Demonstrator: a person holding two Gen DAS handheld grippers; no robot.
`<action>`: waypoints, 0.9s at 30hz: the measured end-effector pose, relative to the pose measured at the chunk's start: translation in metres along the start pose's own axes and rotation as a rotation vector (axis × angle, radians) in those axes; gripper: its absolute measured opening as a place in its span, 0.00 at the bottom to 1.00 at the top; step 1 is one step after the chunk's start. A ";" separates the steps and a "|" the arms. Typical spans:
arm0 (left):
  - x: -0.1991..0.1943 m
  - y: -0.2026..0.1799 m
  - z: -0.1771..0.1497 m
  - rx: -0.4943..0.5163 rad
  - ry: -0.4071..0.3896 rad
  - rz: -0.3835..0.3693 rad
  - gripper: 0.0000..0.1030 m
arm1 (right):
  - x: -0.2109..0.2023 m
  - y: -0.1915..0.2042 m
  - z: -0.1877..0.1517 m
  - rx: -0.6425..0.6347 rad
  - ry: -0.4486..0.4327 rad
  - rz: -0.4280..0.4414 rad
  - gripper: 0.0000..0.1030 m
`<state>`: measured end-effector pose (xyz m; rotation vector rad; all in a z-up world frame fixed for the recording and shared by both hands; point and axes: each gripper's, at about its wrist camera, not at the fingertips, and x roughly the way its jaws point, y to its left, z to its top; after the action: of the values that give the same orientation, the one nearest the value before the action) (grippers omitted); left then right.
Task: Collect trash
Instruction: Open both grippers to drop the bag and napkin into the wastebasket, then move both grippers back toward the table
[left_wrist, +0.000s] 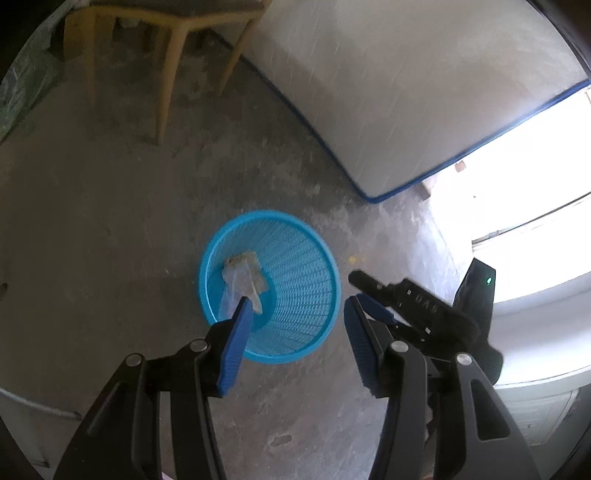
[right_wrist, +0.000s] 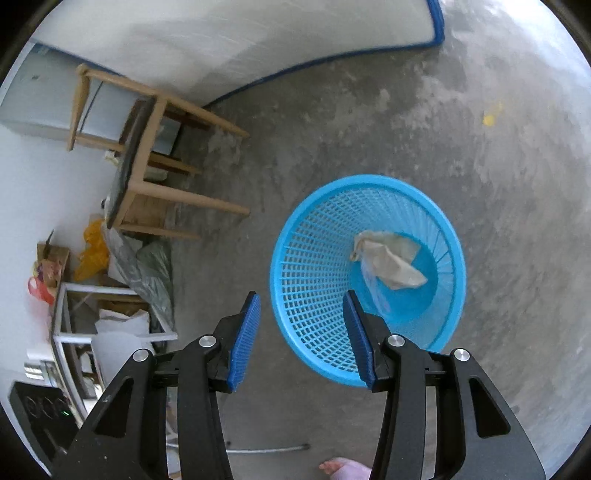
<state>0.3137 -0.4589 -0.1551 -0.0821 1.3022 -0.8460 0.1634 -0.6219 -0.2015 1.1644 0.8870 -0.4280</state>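
Observation:
A blue mesh trash basket (left_wrist: 295, 266) stands on the concrete floor, also in the right wrist view (right_wrist: 317, 266). Crumpled beige paper and clear plastic trash (left_wrist: 243, 277) lies inside it, seen too from the right wrist (right_wrist: 388, 262). My left gripper (left_wrist: 295, 310) is open and empty above the basket's near rim; its left fingertip (left_wrist: 242, 310) overlaps the trash in the image. My right gripper (right_wrist: 301, 299) is open and empty over the basket's left rim. It also shows in the left wrist view (left_wrist: 373, 291), right of the basket.
A white mattress with blue piping (left_wrist: 388, 92) leans at the back. A wooden stool (left_wrist: 166, 44) stands at the far left, also (right_wrist: 155, 158). Bags and clutter (right_wrist: 110, 266) pile by the wall. A small yellow scrap (right_wrist: 489, 118) lies on the floor. A bare foot (right_wrist: 343, 469) is near.

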 end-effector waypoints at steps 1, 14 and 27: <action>-0.009 -0.004 -0.002 0.006 -0.013 0.017 0.48 | -0.005 0.003 -0.001 -0.020 -0.010 0.000 0.47; -0.213 -0.013 -0.069 0.121 -0.385 0.177 0.66 | -0.116 0.095 -0.086 -0.536 -0.135 -0.181 0.81; -0.378 0.058 -0.185 -0.029 -0.664 0.292 0.73 | -0.151 0.221 -0.216 -0.944 -0.079 -0.014 0.92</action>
<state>0.1757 -0.1223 0.0650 -0.1742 0.6770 -0.4837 0.1467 -0.3636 0.0247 0.2707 0.8736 -0.0303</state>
